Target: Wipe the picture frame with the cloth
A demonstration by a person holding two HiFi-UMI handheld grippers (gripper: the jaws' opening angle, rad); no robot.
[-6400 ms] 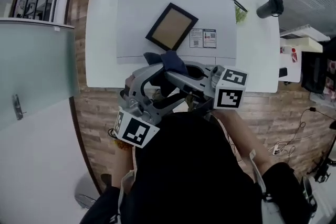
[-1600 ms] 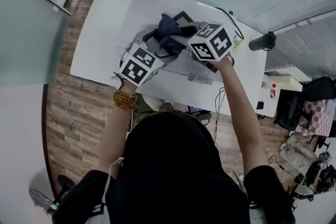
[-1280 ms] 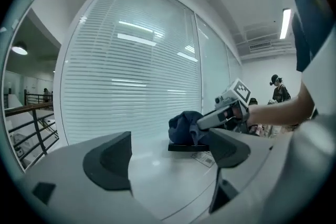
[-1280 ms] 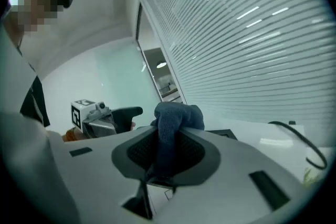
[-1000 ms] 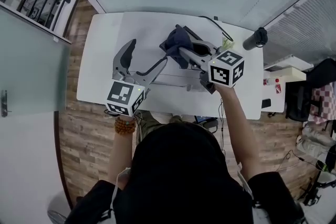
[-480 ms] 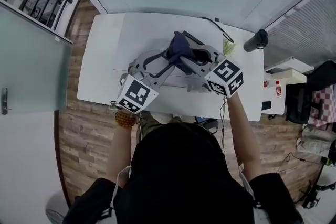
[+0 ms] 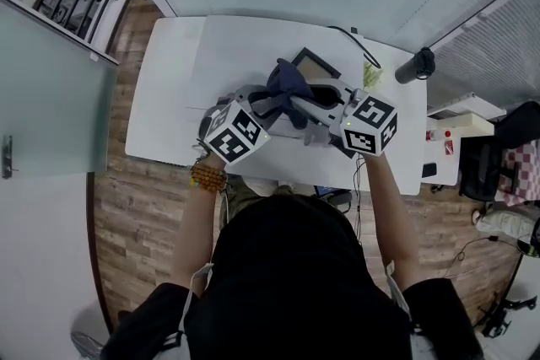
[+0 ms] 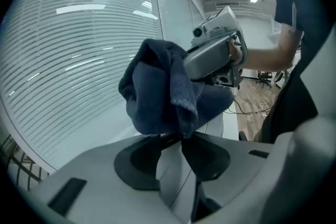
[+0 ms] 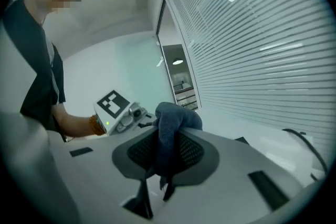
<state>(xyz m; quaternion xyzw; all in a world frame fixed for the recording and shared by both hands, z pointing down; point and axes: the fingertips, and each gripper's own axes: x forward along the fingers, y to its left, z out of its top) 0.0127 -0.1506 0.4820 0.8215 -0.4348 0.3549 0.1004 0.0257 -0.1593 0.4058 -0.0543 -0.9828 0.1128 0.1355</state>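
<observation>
A dark blue cloth (image 7: 285,87) hangs bunched above the white table (image 7: 169,80), between both grippers. My right gripper (image 9: 167,136) is shut on it, a fold standing up between its pads. My left gripper (image 8: 177,136) meets the cloth (image 8: 163,94) from the other side. Its jaws have just been closing and now pinch the cloth's lower edge. In the head view the two grippers (image 7: 268,103) (image 7: 297,99) point at each other. The black picture frame (image 7: 315,61) lies flat behind the cloth, only its far corner showing.
A black cylindrical device (image 7: 414,63) stands at the table's far right corner, with a black cable (image 7: 358,40) running past it. Something small and green (image 7: 369,78) lies near the right gripper's cube. Window blinds run behind the table.
The left gripper swung in from the left, dropped, and closed its wide-open jaws on the hanging cloth. The right gripper and the cloth barely shifted.
</observation>
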